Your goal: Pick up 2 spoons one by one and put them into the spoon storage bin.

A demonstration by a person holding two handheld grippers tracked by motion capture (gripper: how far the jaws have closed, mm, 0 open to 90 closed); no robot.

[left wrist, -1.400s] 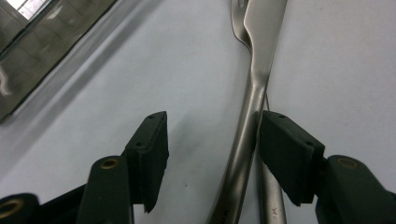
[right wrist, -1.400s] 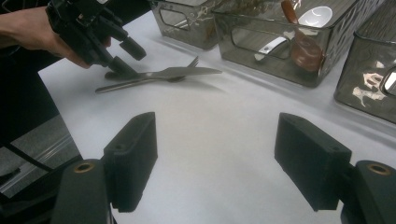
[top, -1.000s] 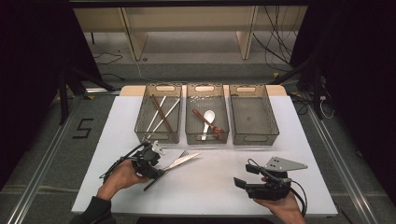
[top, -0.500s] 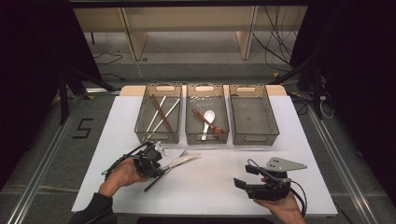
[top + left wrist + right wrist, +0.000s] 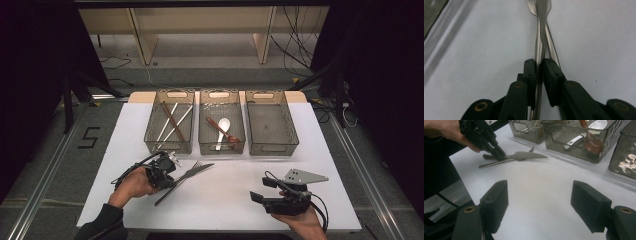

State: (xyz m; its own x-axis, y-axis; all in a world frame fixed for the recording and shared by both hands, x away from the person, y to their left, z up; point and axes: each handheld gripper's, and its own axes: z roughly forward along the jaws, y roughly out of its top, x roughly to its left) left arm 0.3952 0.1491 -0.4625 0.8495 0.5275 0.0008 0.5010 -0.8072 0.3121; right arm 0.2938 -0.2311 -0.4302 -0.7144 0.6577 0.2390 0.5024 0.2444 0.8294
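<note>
While the white table (image 5: 225, 200) takes up most of the high view, three mesh bins sit in a row along its far edge. The left bin (image 5: 152, 140) has pale and dark sticks in it, the middle bin (image 5: 202, 137) has a white spoon (image 5: 223, 125) and a brown spoon (image 5: 220, 131), and the right bin (image 5: 290, 132) looks bare inside. Down at the near left, the left gripper (image 5: 172, 181) has just been closing its jaws, and they're now pinched tight on the handle of a metal knife (image 5: 541, 37), with a fork (image 5: 552, 50) lying right against it. Both lie flat on the table just in front of the left and middle bins. Over at the near right, the right gripper (image 5: 259, 190) sits low with its jaws spread wide and nothing between them.
</note>
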